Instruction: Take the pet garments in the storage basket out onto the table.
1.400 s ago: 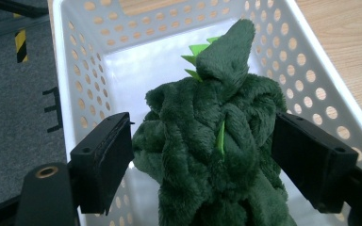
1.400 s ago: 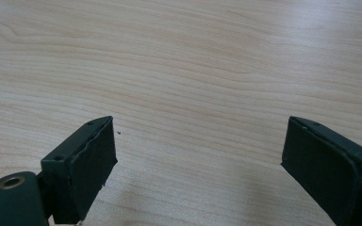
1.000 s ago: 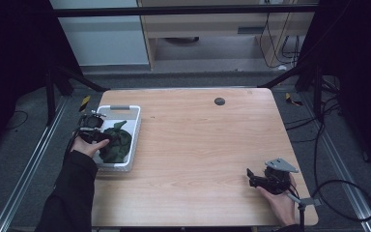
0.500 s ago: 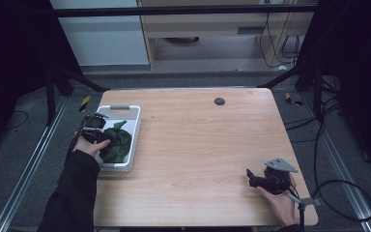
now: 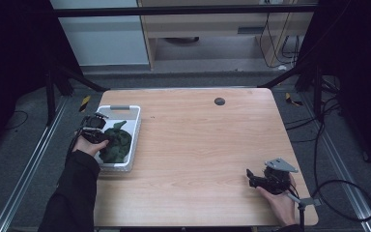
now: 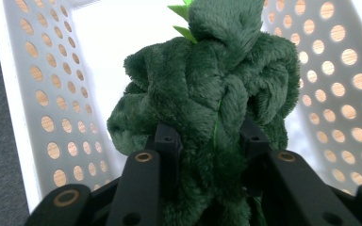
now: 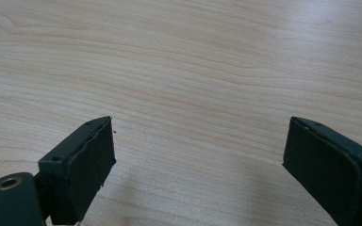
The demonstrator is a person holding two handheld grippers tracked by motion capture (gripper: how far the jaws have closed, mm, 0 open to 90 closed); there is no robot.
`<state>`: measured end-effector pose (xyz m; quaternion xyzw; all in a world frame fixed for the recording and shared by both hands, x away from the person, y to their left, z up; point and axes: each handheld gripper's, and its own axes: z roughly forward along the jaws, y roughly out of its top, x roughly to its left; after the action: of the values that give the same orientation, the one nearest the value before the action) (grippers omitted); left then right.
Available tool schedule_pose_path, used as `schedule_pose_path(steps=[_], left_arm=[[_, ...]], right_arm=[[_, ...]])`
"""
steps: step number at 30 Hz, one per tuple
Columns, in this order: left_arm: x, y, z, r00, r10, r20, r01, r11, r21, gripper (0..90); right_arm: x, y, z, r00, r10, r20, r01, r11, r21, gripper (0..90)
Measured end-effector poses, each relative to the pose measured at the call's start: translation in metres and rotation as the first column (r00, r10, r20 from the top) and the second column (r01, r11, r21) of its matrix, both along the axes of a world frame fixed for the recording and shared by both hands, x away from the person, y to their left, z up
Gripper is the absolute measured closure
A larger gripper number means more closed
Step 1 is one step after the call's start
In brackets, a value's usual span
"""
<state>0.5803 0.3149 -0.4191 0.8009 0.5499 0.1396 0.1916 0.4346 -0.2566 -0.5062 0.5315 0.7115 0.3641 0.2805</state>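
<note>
At the left of the high view, the left gripper (image 5: 98, 137) clamps a dark green plush toy (image 6: 207, 89) inside the white perforated plastic basket (image 5: 134, 140). The right gripper (image 7: 198, 165) rests wide apart at lower right. Lifting the toy clear likely comes next.

The left tongs (image 5: 100, 137) have slid toward the person along the white basket (image 5: 134, 126), gripping the green plush (image 5: 117, 142).

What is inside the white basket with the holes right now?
A dark green plush toy sits in the white perforated basket, with the left tool shut on it. The plush covers much of the basket floor, so anything beneath it cannot be seen.
</note>
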Motion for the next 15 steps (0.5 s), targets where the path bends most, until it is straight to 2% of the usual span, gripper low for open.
schedule_pose_path(steps=[6, 15], left_arm=[[-0.006, 0.002, 0.011, 0.9996, -0.015, 0.025, 0.015, 0.9999, -0.009, 70.3], [-0.022, 0.01, 0.049, 0.9925, -0.029, 0.119, 0.034, 0.9989, -0.033, 70.4]], right_arm=[[-0.001, -0.001, 0.0, 1.0, -0.001, 0.005, 0.001, 1.0, -0.004, 9.5], [-0.001, -0.003, 0.0, 1.0, -0.006, 0.004, 0.006, 1.0, 0.005, 9.5]])
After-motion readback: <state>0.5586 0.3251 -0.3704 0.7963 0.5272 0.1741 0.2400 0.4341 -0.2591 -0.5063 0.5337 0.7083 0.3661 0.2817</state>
